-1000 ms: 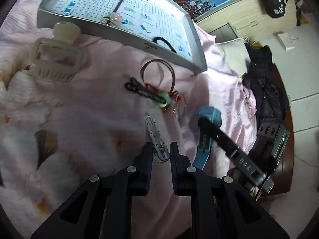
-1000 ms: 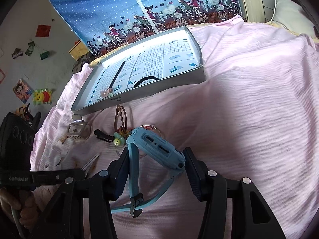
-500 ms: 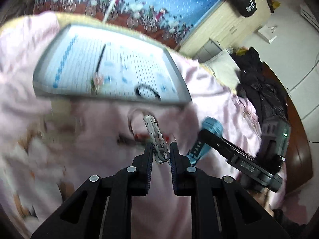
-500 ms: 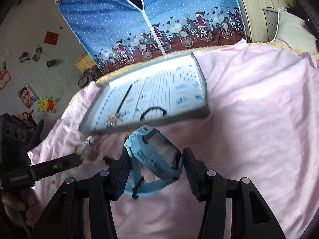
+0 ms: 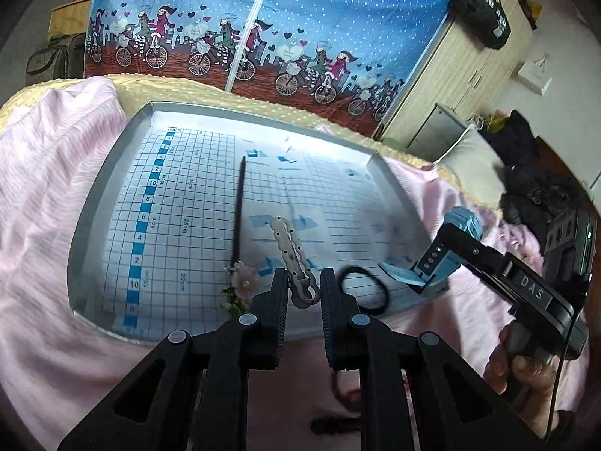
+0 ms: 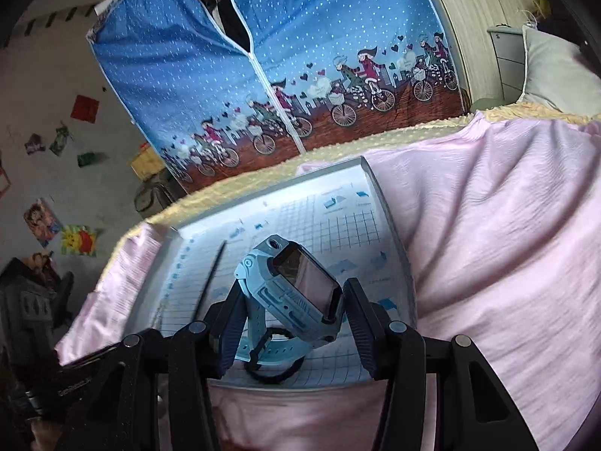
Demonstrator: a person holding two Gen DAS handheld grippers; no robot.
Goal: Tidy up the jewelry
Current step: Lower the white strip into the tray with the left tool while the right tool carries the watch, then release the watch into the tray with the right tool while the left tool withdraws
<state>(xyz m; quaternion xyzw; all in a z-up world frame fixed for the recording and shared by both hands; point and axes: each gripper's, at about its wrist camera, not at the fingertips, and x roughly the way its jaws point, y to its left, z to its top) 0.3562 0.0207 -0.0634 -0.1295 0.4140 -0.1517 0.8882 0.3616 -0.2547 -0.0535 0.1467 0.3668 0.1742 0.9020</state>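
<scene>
My left gripper (image 5: 304,293) is shut on a silvery wavy hair clip (image 5: 291,255), held in the air over the near edge of a grey tray (image 5: 86,225) lined with blue grid paper. My right gripper (image 6: 287,315) is shut on a light-blue smartwatch (image 6: 293,289), also above the tray (image 6: 390,225); it shows at the right of the left wrist view (image 5: 447,248). In the tray lie a black hair stick (image 5: 238,206), a pink flower pin (image 5: 244,278) and a black hair tie (image 5: 362,289).
The tray sits on a pink bedsheet (image 6: 507,244). A blue fabric wardrobe with bicycle print (image 5: 244,30) stands behind the bed. A grey pillow (image 6: 552,71) and a wooden cabinet (image 5: 462,75) lie to the right. More trinkets (image 5: 338,413) rest blurred under my left gripper.
Both grippers have risen from the bedsheet and moved forward over the tray, carrying the hair clip and the smartwatch. The pile of trinkets on the sheet has dropped below the view.
</scene>
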